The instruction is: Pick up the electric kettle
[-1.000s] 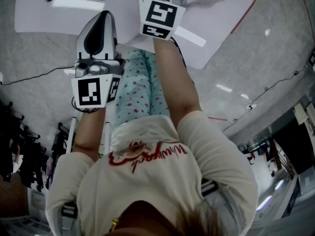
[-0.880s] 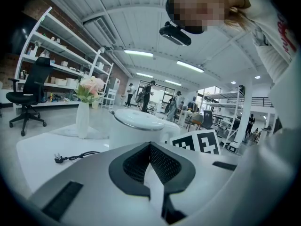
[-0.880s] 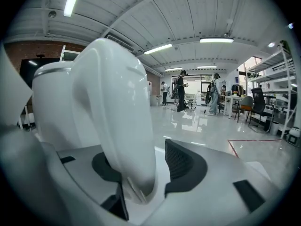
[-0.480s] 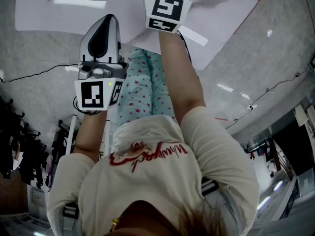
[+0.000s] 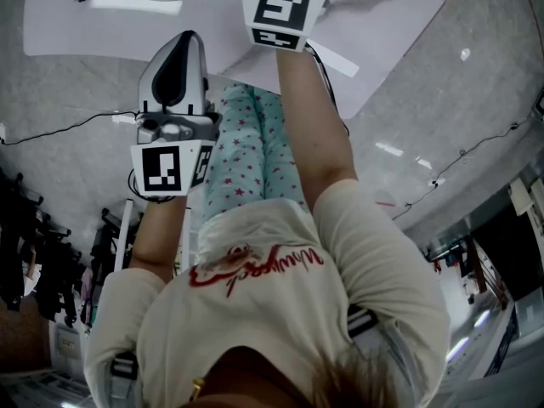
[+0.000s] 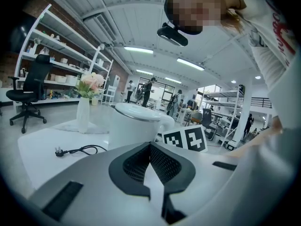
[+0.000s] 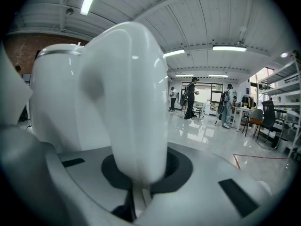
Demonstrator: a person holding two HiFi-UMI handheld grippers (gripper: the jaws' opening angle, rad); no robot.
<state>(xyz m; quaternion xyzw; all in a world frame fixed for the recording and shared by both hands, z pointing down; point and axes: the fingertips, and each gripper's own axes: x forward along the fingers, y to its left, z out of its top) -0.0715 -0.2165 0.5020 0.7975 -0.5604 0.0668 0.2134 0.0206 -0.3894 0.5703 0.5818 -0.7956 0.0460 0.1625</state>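
The white electric kettle (image 6: 134, 124) stands on the white table (image 6: 42, 145) just ahead of my left gripper (image 6: 153, 173). That gripper is shut, with nothing between its dark pads (image 6: 141, 161), and it hangs short of the kettle. In the right gripper view the kettle's body (image 7: 61, 102) fills the left and its thick handle (image 7: 129, 102) runs down into my right gripper (image 7: 138, 173). Its jaws have just been closing and now press on the handle. The head view shows only the right gripper's marker cube (image 5: 280, 11) at the top edge and the left gripper (image 5: 174, 58) lower left.
A black power cord with a plug (image 6: 75, 150) lies on the table left of the kettle. A white vase of flowers (image 6: 84, 112) stands behind it on a cloth. An office chair (image 6: 30, 93) and shelves are at far left; people stand far back.
The right gripper's marker cube has shifted slightly up and left in the head view and rolled a little. The left gripper has barely moved.
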